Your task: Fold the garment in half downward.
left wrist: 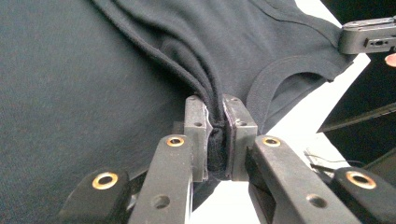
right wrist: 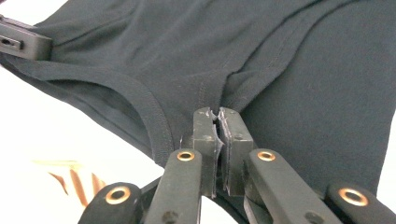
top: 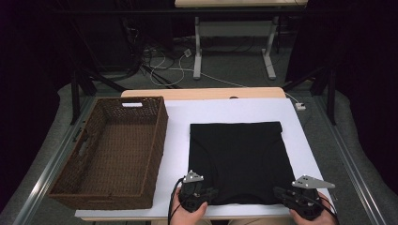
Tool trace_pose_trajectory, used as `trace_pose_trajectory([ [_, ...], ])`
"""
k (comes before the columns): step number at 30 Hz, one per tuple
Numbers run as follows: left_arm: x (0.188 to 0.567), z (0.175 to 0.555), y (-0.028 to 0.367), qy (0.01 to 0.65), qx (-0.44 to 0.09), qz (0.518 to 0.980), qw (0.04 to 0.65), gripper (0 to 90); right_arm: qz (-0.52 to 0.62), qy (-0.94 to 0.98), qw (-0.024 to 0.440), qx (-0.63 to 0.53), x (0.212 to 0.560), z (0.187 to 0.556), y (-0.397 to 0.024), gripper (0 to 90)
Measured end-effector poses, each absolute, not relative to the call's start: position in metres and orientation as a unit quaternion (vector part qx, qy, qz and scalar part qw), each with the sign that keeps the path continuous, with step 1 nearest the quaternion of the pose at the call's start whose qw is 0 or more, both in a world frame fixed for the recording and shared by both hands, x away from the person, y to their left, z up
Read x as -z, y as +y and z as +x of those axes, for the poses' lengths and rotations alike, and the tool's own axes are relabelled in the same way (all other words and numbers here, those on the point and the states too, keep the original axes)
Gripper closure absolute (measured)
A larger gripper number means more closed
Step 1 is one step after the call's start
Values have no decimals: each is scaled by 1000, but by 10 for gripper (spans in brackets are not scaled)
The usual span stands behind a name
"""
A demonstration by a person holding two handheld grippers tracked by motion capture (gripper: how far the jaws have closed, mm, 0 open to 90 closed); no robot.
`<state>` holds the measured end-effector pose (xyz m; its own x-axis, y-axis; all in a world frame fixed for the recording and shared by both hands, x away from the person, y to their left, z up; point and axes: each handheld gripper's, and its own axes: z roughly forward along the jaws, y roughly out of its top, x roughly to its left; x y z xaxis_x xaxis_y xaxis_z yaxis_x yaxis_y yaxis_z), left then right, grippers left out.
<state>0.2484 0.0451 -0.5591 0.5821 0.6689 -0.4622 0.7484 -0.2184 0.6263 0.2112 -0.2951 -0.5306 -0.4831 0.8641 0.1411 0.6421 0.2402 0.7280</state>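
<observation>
Black T-shirt (top: 237,161) lies folded into a rough square on the white sheet (top: 234,110) that covers the table, right of centre. Its near edge sits close to the person's side of the table.

Left gripper (top: 210,194) is at the shirt's near left corner. In the left gripper view its jaws are pressed together on a bunched fold of the black fabric (left wrist: 216,135); the cloth is pinched between the metal pads and creases fan away from the grip. A curved collar or armhole seam (left wrist: 271,81) runs just right of the jaws in that view.

Right gripper (top: 280,193) is at the near right corner. In the right gripper view its jaws are clamped on the shirt's edge (right wrist: 218,123), the pads nearly meeting with a thin layer of cloth between them. A ribbed curved seam (right wrist: 154,112) passes just left of the jaws there.

Each gripper view shows the other gripper's tip far off at the opposite corner of the shirt (left wrist: 369,37) (right wrist: 23,44).

Both hands come in from the bottom edge of the high view, left hand (top: 190,211) and right hand (top: 307,216).

Brown woven basket (top: 94,185) stands on the left of the table, beside the sheet's left edge and well apart from the shirt. Its inside looks bare.
</observation>
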Motion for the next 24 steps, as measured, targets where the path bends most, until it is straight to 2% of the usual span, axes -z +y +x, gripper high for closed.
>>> trace_pose_trajectory([
  [8, 565, 251, 46, 461, 49, 779, 423, 789, 503, 778, 120, -357, 544, 220, -296, 839],
  [11, 561, 251, 45, 464, 38, 778, 422, 715, 504, 774, 110, -366, 542, 219, -297, 775],
  [17, 553, 252, 49, 465, 17, 773, 431, 548, 507, 761, 120, -387, 537, 217, -300, 625],
  [24, 545, 256, 59, 465, -37, 767, 440, 396, 517, 743, 144, -400, 533, 219, -308, 531],
])
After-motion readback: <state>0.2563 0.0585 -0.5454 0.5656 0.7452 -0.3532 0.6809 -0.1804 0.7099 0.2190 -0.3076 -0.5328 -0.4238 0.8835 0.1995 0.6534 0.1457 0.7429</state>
